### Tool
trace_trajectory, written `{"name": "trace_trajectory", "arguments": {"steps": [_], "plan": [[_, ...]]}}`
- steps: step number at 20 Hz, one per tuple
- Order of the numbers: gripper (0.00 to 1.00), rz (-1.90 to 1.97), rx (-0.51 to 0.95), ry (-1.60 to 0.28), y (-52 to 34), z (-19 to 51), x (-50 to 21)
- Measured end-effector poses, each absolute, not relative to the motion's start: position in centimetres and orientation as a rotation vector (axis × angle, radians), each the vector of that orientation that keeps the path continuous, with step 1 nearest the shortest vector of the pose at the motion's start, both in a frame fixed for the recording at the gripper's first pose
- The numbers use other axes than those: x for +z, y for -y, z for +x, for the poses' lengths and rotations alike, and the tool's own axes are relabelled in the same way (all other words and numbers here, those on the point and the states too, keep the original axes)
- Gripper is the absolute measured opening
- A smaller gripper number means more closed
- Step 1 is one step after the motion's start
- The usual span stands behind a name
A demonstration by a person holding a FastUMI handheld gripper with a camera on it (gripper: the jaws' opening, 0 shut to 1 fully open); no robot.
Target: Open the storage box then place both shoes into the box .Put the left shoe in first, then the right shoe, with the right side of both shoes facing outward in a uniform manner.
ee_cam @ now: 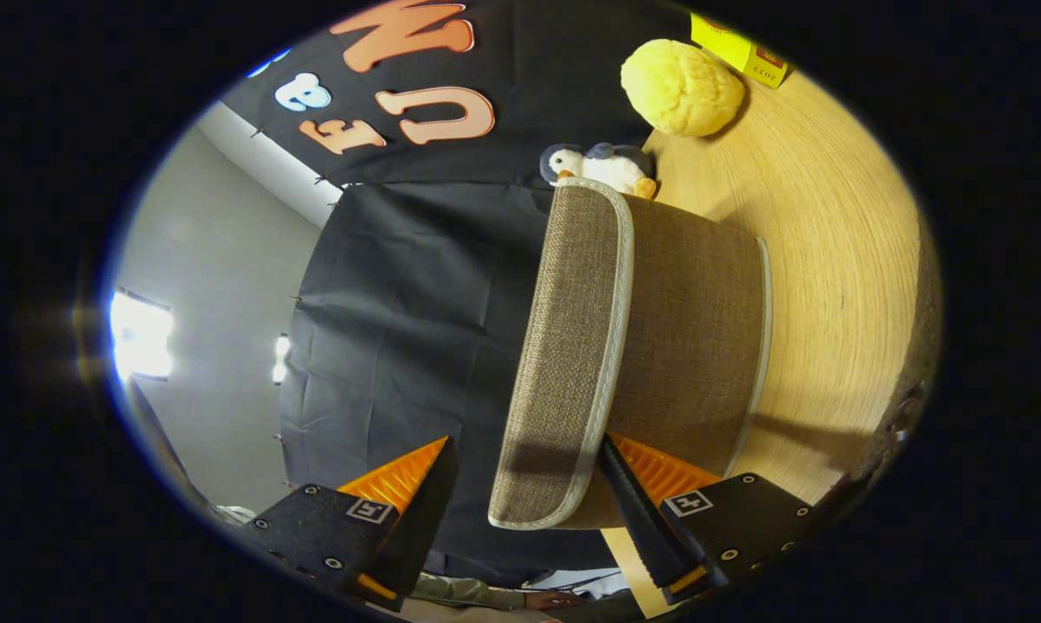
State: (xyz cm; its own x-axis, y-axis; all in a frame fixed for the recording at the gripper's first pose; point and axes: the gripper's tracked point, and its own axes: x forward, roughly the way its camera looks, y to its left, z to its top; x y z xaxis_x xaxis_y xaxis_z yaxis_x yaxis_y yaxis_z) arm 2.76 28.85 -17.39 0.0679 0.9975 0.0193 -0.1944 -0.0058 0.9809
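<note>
The storage box (697,346) is brown woven fabric and stands on the wooden table (840,260); the camera is rolled sideways, so the table runs up one side. Its lid (568,346), edged in pale trim, sits on the box's top. The near corner of the lid lies between the fingers of my gripper (527,443), which is open. One finger (628,493) rests close against the lid's trim on the box's side wall. The other finger (416,493) hangs apart from the lid's top face, with a gap between.
A penguin plush toy (598,166) lies just beyond the box. Farther back on the table sit a yellow fuzzy ball (680,86) and a yellow carton (741,52). A person's hand (555,599) shows behind the fingers. The black booth cloth (399,329) hangs opposite the lid.
</note>
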Motion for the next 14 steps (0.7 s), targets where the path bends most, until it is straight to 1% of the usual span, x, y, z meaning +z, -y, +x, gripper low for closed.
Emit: {"name": "trace_trajectory", "arguments": {"steps": [4,5,6,7,8,9,11,12,13,14], "plan": [[0.95,1.099,1.227,-0.997,-28.5,2.9,-17.5],[0.90,1.098,1.214,-0.991,-28.4,3.1,-17.7],[0.84,1.099,1.197,-0.991,-28.2,3.2,-18.0],[0.74,1.104,1.179,-0.989,-28.2,3.6,-18.2],[0.68,1.114,1.153,-0.982,-27.8,4.0,-18.4],[0.49,1.129,1.141,-0.970,-27.6,4.4,-18.4],[0.34,1.139,1.118,-0.954,-27.3,4.6,-18.4],[0.30,1.135,1.093,-0.963,-27.3,4.8,-18.8],[0.17,1.156,1.077,-0.982,-27.3,4.8,-18.8],[0.15,1.192,1.069,-1.007,-27.1,4.9,-18.3]]}}
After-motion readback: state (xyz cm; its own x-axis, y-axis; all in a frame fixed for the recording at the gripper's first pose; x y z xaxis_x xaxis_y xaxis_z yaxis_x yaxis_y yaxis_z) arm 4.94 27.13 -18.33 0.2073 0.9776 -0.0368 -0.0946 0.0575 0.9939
